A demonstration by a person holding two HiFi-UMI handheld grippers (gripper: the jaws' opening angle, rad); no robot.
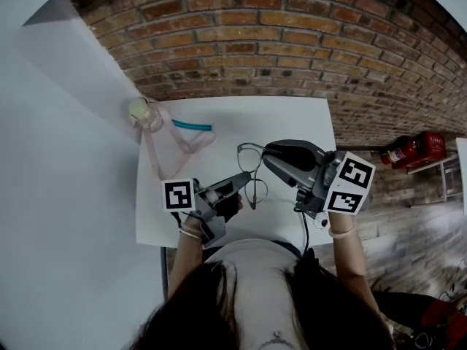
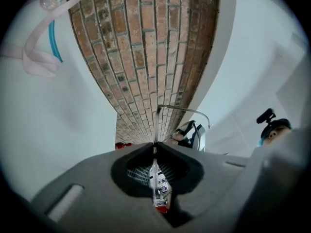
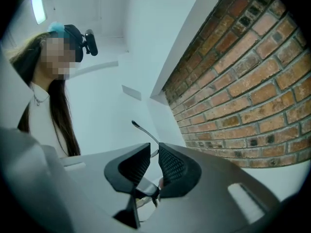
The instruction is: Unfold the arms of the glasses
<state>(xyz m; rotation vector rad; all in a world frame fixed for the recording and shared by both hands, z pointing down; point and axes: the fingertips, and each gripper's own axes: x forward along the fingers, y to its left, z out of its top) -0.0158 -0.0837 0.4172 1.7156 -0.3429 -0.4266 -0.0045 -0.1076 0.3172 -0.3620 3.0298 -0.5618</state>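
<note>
My left gripper [image 1: 241,183] fingers pinch the glasses [image 1: 257,189]; my right gripper [image 1: 271,154] fingers stand narrow around one temple arm [image 3: 143,130], seemingly not pressing it.

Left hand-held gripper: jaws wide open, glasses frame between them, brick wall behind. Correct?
Not quite. The left hand-held gripper is not wide open: its jaws are closed together on the thin frame of the glasses, as the left gripper view shows. The rest holds: the frame is between them and the brick wall is behind.

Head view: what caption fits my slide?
Left tongs grip wire glasses over a white table; right tongs straddle one arm.
</note>
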